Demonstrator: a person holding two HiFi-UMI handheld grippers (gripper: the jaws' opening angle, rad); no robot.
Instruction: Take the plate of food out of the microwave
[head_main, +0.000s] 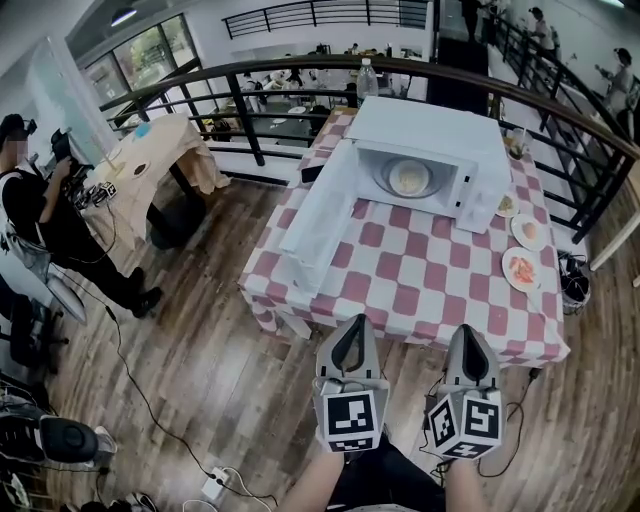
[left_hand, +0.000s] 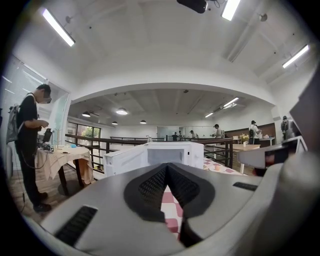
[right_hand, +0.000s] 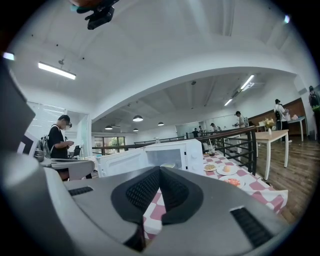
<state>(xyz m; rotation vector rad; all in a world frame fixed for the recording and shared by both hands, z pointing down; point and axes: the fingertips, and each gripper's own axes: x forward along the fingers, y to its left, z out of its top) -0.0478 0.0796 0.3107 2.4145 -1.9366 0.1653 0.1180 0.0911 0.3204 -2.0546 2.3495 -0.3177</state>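
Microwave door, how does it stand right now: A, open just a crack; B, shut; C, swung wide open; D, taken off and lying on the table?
C: the microwave door stands out to the left, and the plate of food shows inside the microwave.

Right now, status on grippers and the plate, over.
Both shut, empty: left gripper, right gripper, short of the table. Inside microwave, door open: plate of food. Nothing blocking the opening.
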